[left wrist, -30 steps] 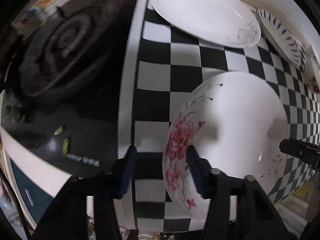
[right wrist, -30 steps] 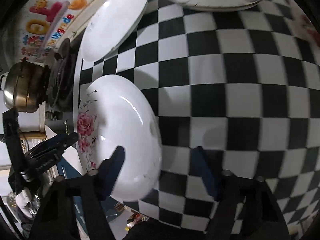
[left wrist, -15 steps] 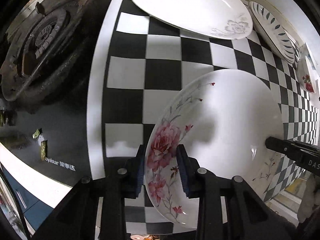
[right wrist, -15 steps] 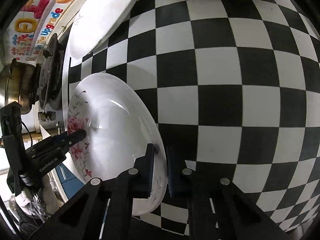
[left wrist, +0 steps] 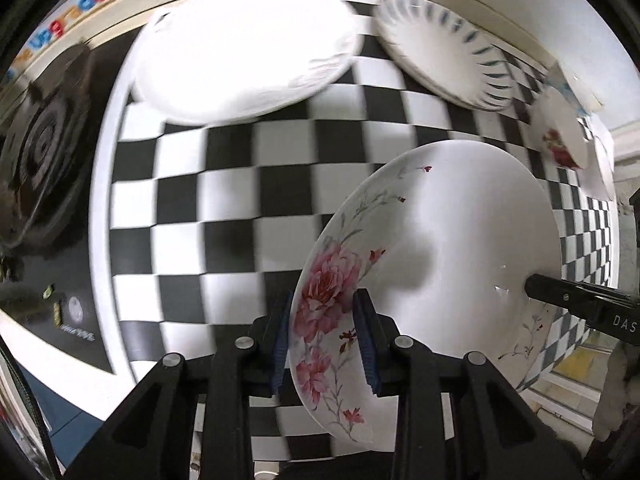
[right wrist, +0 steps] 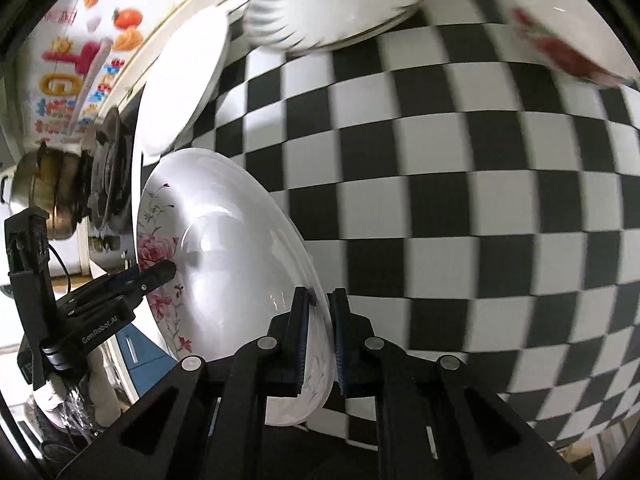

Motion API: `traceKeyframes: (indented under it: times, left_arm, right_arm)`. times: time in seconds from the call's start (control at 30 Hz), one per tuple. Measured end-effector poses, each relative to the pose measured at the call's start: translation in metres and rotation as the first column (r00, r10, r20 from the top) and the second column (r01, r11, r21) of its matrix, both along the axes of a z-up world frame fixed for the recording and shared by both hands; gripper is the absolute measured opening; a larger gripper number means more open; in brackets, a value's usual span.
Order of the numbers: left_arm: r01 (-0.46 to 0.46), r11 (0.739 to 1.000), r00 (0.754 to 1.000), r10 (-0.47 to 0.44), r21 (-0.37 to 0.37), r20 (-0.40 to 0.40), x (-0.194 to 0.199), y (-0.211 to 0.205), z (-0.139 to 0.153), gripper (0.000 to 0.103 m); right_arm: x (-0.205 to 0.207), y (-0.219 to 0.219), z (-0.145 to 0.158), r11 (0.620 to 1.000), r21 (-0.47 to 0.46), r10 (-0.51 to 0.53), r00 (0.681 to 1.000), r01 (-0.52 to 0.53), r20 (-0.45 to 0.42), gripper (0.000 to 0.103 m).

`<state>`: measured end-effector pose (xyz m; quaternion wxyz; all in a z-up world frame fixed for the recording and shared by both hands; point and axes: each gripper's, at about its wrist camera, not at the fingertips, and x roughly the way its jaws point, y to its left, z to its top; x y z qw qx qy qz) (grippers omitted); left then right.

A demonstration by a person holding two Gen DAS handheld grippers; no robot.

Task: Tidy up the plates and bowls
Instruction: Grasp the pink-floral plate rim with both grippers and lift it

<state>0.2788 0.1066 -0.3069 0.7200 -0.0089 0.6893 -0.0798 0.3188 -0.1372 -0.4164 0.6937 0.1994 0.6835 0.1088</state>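
Once pinched, floral plate (left wrist: 448, 248) seemingly aloft.

A: We classify this location as a home kitchen. Which items support that?

B: We note a black gas hob (left wrist: 38, 148) with a ringed burger-style pan support at the left edge of the worktop, and a metal pot (right wrist: 44, 192) standing on it in the right wrist view.

A: Anything else?

B: The worktop carries a black-and-white checked cover (left wrist: 240, 208) with crockery laid out on it: a plain white plate (left wrist: 244, 50), a blue-striped plate (left wrist: 444, 64) and a small flowered bowl (left wrist: 562, 136). A colourful fruit-and-letter sticker (right wrist: 80, 76) decorates the wall behind the hob.
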Motion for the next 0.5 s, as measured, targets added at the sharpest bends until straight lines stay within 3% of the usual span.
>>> traceKeyframes:
  times: [0.3, 0.5]
  left_arm:
    - [0.076, 0.997, 0.997, -0.076, -0.003, -0.011, 0.005, -0.043, -0.01, 0.028]
    - [0.093, 0.996, 0.995, -0.092, 0.009, -0.029, 0.01, -0.045, -0.019, 0.028]
  right_arm:
    - [-0.019, -0.077, 0.004, 0.996, -0.006, -0.083, 0.997, 0.083, 0.0, 0.014]
    - [-0.029, -0.107, -0.004, 0.994, -0.005, -0.11, 0.994, 0.11, -0.012, 0.014]
